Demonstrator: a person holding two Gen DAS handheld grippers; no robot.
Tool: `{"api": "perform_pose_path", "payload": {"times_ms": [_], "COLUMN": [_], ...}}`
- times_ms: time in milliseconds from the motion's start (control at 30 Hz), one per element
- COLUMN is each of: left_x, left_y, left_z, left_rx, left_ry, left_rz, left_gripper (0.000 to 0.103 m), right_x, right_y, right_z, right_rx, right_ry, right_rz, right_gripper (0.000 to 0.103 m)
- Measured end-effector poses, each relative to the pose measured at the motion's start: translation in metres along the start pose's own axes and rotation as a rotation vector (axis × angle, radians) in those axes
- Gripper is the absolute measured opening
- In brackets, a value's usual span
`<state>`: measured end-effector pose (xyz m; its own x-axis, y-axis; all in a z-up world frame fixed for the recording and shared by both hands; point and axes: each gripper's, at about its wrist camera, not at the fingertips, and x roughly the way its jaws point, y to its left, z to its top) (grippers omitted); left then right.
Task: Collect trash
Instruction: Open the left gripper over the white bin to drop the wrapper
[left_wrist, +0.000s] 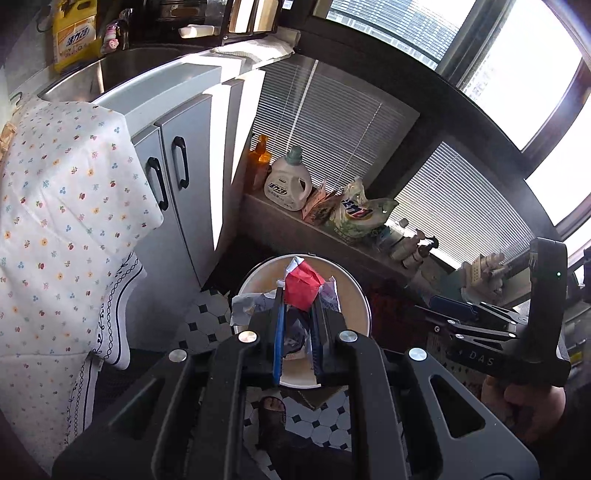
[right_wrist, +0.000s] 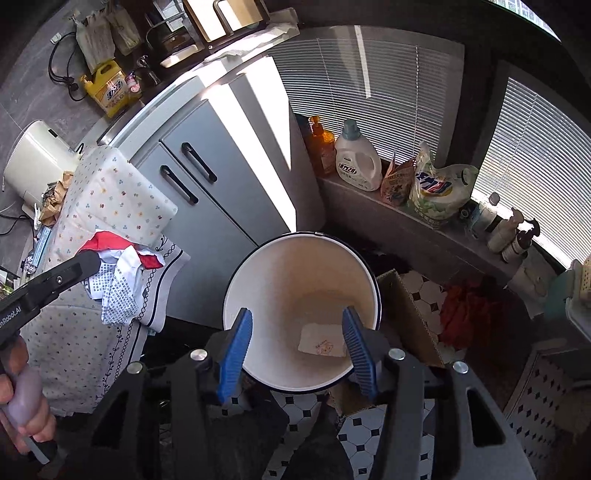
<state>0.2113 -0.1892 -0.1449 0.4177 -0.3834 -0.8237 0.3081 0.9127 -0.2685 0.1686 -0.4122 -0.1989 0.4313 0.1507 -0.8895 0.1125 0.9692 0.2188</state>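
Left wrist view, nearest first: your left gripper (left_wrist: 297, 295) is clamped on a wad of crumpled paper (left_wrist: 303, 286), red with white printed scraps, and beyond its fingers lies the round bin (left_wrist: 360, 291) on the tiled floor (left_wrist: 207, 317), so the wad seems to hang roughly over the bin's mouth; from the right wrist view it looks more to the side, over the flowered cloth (right_wrist: 110, 192), so I can't say exactly how well it is lined up. You look to be at the carry-and-drop step. Your right gripper (right_wrist: 297, 350) is spread wide and holds nothing, poised above the bin, whose bottom shows one flat paper scrap (right_wrist: 321, 339). Next move, as I judge it: bring the wad squarely over the opening, lower a little, then let the fingers part so the loose white pieces fall inside rather than onto the floor. Farther off stand the cabinet (left_wrist: 177, 184) and the detergent bottle (left_wrist: 288, 181) on the window ledge (left_wrist: 295, 225).
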Motion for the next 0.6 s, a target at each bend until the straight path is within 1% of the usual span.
{"api": "perform_pose_path", "payload": {"times_ms": [133,167,200,267,300,333,367,433,533,600], "left_x": [0.013,0.015,0.016,0.015,0.013,0.011,0.010,0.004,-0.006,-0.016], "left_y": [-0.017,-0.022,-0.025,-0.028,-0.027,-0.027,-0.026,-0.020,-0.006,0.006], "left_z": [0.004,0.005,0.006,0.008,0.009,0.009,0.009,0.008,0.006,0.004], "left_rx": [0.025,0.029,0.031,0.024,0.019,0.017,0.014,0.006,-0.011,-0.029], "left_ry": [0.026,0.029,0.032,0.025,0.017,0.012,0.010,0.004,-0.014,-0.031], "left_rz": [-0.062,-0.075,-0.085,-0.107,-0.115,-0.119,-0.120,-0.108,-0.075,-0.048], "left_gripper": [0.013,0.016,0.020,0.040,0.044,0.051,0.055,0.057,0.064,0.071], "right_x": [-0.016,-0.019,-0.022,-0.027,-0.029,-0.030,-0.031,-0.030,-0.029,-0.027], "right_y": [-0.010,-0.013,-0.014,-0.016,-0.016,-0.016,-0.015,-0.011,0.001,0.013], "right_z": [-0.006,-0.007,-0.008,-0.009,-0.009,-0.008,-0.008,-0.007,-0.004,0.000], "right_rx": [0.026,0.031,0.035,0.040,0.040,0.041,0.042,0.042,0.017,-0.003], "right_ry": [-0.020,-0.025,-0.030,-0.041,-0.050,-0.056,-0.059,-0.059,-0.062,-0.063], "right_rz": [-0.024,-0.027,-0.029,-0.034,-0.038,-0.041,-0.041,-0.031,-0.015,0.001], "right_gripper": [0.051,0.051,0.051,0.052,0.053,0.055,0.055,0.055,0.055,0.056]}}
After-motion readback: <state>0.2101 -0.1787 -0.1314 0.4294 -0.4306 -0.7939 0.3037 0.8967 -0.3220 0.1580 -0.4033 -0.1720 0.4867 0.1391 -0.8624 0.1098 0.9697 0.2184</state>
